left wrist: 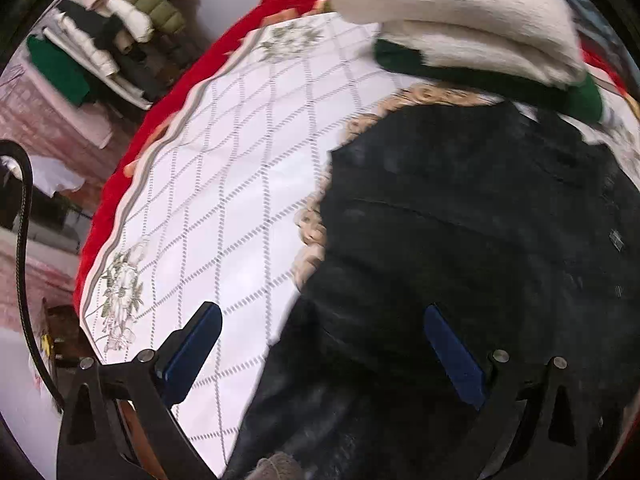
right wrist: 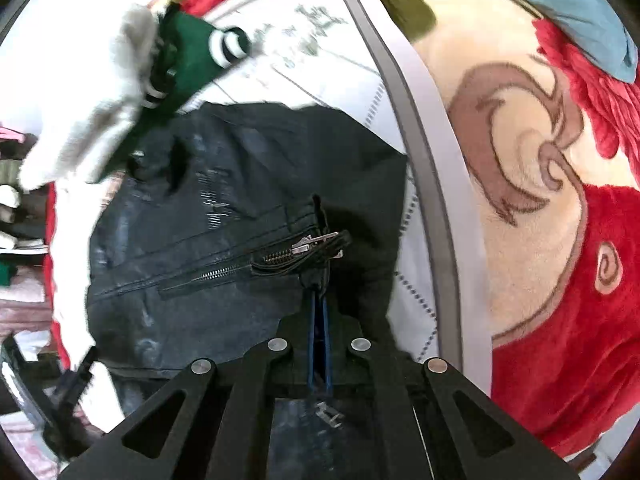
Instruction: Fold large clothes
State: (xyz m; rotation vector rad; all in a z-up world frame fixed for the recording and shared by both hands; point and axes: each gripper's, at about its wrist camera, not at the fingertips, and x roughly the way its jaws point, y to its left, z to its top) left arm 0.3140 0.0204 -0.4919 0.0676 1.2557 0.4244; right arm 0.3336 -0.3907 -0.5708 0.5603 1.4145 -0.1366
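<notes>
Keep the right gripper point(right wrist: 319, 280) clamped on the black jacket's point(right wrist: 224, 216) edge by the zipper point(right wrist: 280, 254), lift and carry it over the body lying mid-bedspread point(left wrist: 224, 184), then pinch the opposite side with the wide-apart left gripper point(left wrist: 320, 316).

Light: bright, even, soft; no hard shadows.
Glare: white quilted sheet point(left wrist: 224, 184) is nearly washed out.
Blur: motion smear on the cream folded garment point(left wrist: 452, 12) in both views.
Edges: strong fisheye bending, dark vignette corners.
Detail: dark jacket point(right wrist: 208, 220) is murky; its zipper is sharp.
</notes>
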